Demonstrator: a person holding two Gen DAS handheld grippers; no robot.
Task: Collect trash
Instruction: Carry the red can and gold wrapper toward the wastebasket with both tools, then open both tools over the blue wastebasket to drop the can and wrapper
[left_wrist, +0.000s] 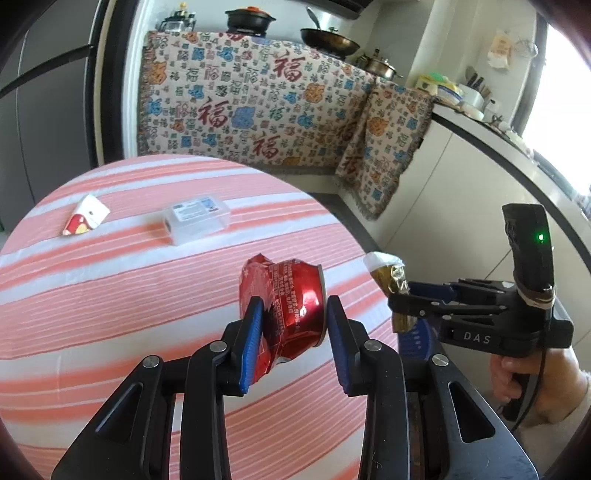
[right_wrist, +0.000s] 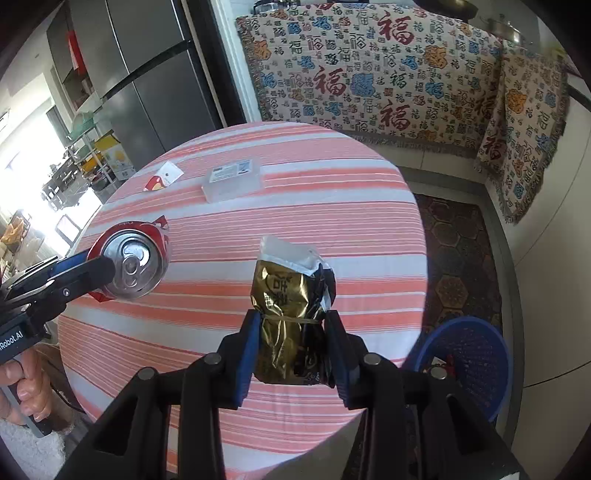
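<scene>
On the striped table (left_wrist: 110, 295), far left, lies a small red-and-white wrapper (left_wrist: 85, 220), and just right of it a clear plastic box (left_wrist: 197, 220); the 2 are near each other but apart. Nearer the middle, the left gripper (left_wrist: 293, 339) holds a crushed red can (left_wrist: 286, 306) between its blue pads (left_wrist: 251, 343), jaws closed narrow against the can's dented sides, the can raised off the cloth. From the right wrist view the can's silver top faces the camera. Further right, the right gripper (right_wrist: 291, 350) clamps a gold packet (right_wrist: 288, 325), tied with a rubber band, upright between its pads (right_wrist: 245, 354), jaws narrow on it, above the table's near edge. At the far right a blue basket (right_wrist: 476, 354) stands on the floor beside the table, with some scraps inside.
</scene>
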